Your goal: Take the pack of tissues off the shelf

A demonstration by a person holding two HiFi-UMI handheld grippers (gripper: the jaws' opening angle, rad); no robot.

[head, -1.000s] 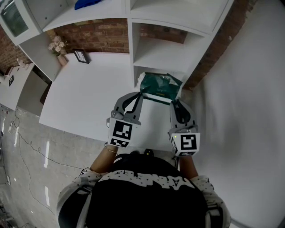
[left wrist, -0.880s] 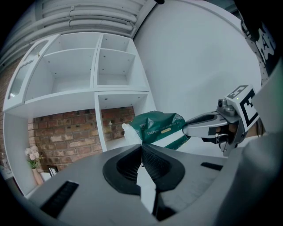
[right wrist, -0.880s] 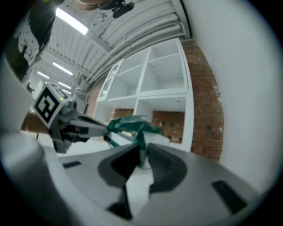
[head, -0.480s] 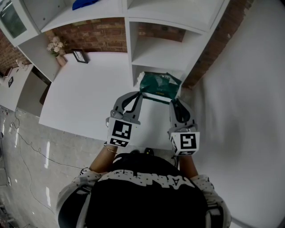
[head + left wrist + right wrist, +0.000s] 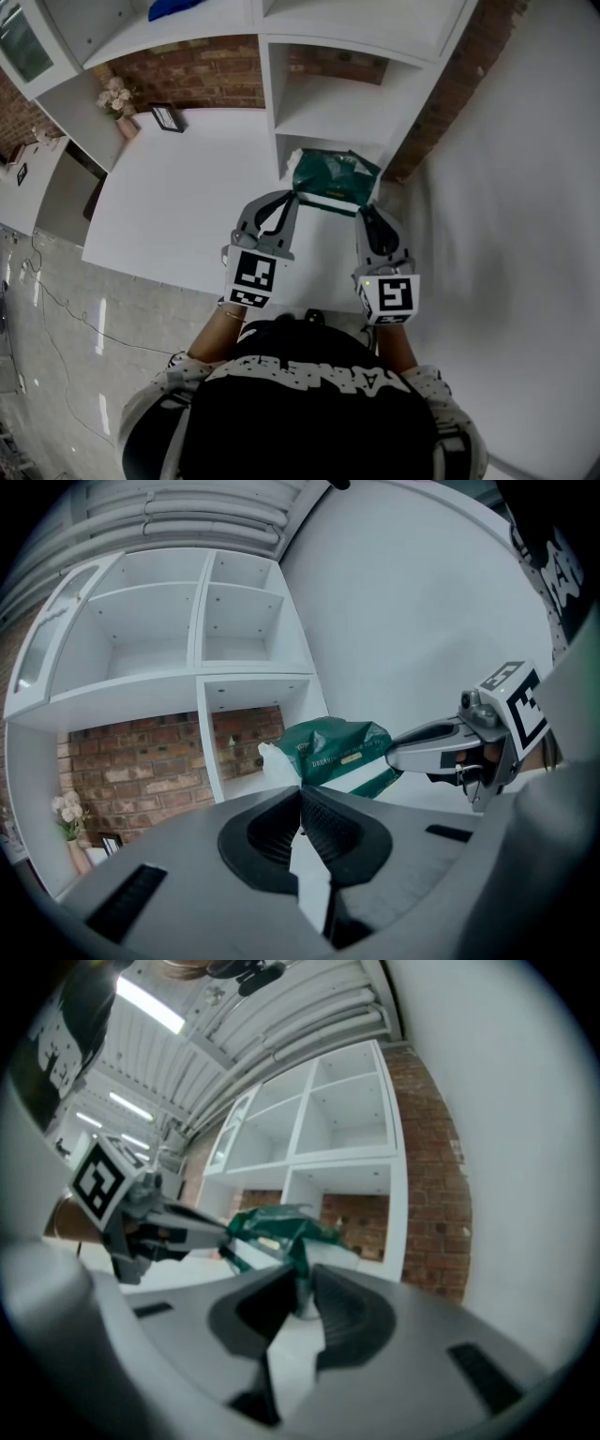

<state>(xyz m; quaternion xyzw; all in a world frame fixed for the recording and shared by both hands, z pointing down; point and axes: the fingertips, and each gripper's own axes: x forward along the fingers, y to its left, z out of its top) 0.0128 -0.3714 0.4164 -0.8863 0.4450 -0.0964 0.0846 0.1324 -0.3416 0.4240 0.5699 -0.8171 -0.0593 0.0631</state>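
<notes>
The pack of tissues [image 5: 336, 178], green wrapper with a white end, lies at the mouth of the low shelf compartment [image 5: 328, 117]. My left gripper [image 5: 298, 195] is shut on its left white corner, and my right gripper [image 5: 361, 208] is shut on its right green edge. In the left gripper view the jaws [image 5: 300, 787] meet just under the pack's white flap [image 5: 274, 761], with the pack [image 5: 337, 757] beyond. In the right gripper view green wrapper [image 5: 277, 1227] runs down between the jaws [image 5: 302, 1274]. Both grippers point level at the shelf.
A white tabletop [image 5: 187, 206] spreads to the left. On it, by the brick wall [image 5: 202, 80], stand a small picture frame [image 5: 171, 117] and a vase of flowers [image 5: 120, 98]. Something blue [image 5: 178, 7] lies on an upper shelf. A white wall [image 5: 506, 206] is close on the right.
</notes>
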